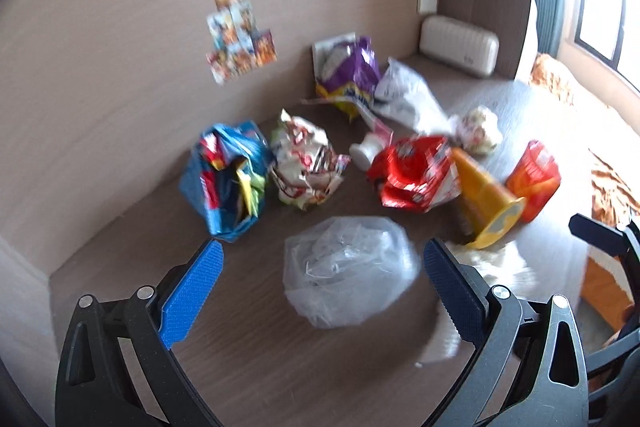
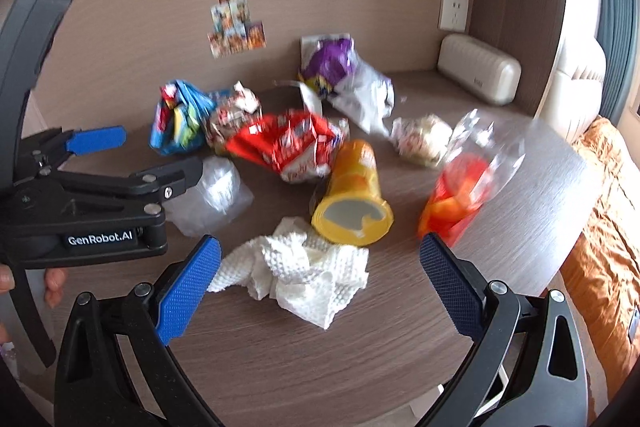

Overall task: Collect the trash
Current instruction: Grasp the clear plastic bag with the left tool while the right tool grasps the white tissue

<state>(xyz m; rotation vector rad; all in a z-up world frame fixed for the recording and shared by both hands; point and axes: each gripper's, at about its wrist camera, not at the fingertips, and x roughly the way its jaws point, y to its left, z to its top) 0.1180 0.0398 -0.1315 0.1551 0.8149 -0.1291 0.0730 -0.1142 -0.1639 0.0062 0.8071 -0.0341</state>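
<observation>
A: What does the left wrist camera give you?

B: The left gripper spread wide, its 2 blue pads on either side of a crumpled clear plastic bag on the wood-grain table, holding nothing. Behind the bag lie a blue snack bag, a white-and-red wrapper, a red wrapper and a small white bottle on its side just beside the red one.

A: That bottle does not show from the right wrist. What does?

B: The right gripper, also wide open and empty, with a crumpled white paper towel between its fingers. The left view catches only a blurred white edge of that towel. A yellow cup lies tipped over, touching the towel's far side, its open mouth facing the camera.

A: And the left tool itself?

B: Seen side-on at the left edge, its pads apart around the clear bag, with the person's fingers under the handle.

A: Farther back?

B: A purple bag and a white bag near the wall, an orange bag at the right, a cream case in the corner and 1 wall socket.
</observation>
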